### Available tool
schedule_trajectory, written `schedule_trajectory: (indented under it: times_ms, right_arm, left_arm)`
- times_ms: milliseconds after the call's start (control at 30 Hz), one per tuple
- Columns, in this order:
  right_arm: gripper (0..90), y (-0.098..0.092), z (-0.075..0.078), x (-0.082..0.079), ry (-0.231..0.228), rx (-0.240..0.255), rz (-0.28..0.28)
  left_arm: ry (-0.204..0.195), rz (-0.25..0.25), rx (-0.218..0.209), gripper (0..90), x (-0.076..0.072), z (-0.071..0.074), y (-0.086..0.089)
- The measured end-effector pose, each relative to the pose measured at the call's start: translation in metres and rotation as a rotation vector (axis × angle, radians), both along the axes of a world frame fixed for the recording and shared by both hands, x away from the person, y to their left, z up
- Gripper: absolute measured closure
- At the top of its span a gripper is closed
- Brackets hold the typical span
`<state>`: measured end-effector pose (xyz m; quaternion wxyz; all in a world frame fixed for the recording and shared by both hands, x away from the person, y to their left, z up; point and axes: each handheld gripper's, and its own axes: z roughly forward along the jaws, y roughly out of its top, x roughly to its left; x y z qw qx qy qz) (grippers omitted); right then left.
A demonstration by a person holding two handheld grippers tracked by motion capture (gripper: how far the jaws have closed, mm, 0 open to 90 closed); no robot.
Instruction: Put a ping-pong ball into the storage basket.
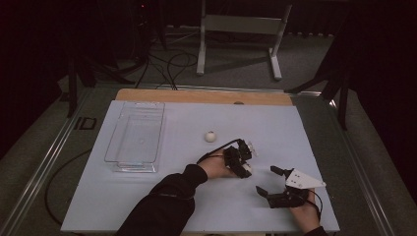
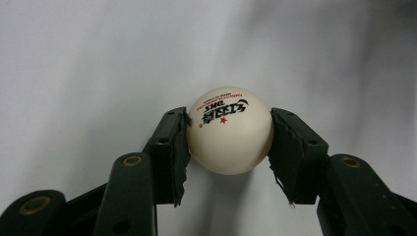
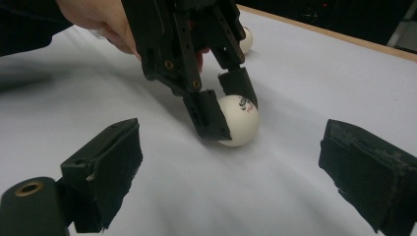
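- Left tool (image 2: 229, 132): both pads are pressed against opposite sides of a white table tennis ball (image 2: 229, 130). The ball carries black lettering and a small red star on its upper face.
- In the right gripper view, the same left tool (image 3: 227, 110) comes down at a slant from the person's hand (image 3: 96, 17), and the held ball (image 3: 241, 120) sits on the white desk (image 3: 206, 196) surface.
- High view: the left tool (image 1: 244, 163) and its ball (image 1: 247, 167) are right of desk centre, just beside and up-left of the right tool (image 1: 269, 181).
- Right tool: jaws spread wide, nothing between them; it lies low over the desk near the front edge, pointing towards the held ball.
- Second table tennis ball (image 1: 210, 136): loose on the desk, apart from both tools, farther from the person.
- Clear plastic tray (image 1: 123, 152): at the left of the desk, well apart from both balls; contents cannot be told.
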<state>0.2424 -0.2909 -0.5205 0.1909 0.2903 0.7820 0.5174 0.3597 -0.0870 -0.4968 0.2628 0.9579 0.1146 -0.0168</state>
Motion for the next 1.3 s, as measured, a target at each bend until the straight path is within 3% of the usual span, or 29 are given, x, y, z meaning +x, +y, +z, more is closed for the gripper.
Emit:
schedule_trajectory:
  times_ms: [633, 967, 1300]
  right_arm:
    - [9.1, 0.001, 0.001, 0.000, -0.004, -0.004, 0.000]
    - [9.1, 0.002, 0.001, 0.000, -0.004, -0.005, 0.004]
    - [9.1, 0.002, 0.001, -0.001, -0.006, -0.009, 0.001]
  left_arm:
    - [0.017, -0.094, 0.045, 52.2, -0.014, 0.025, 0.024]
    - [0.033, -0.089, 0.075, 52.2, -0.016, 0.032, 0.040]
    - [0.036, -0.119, 0.103, 52.2, -0.020, 0.040, 0.054]
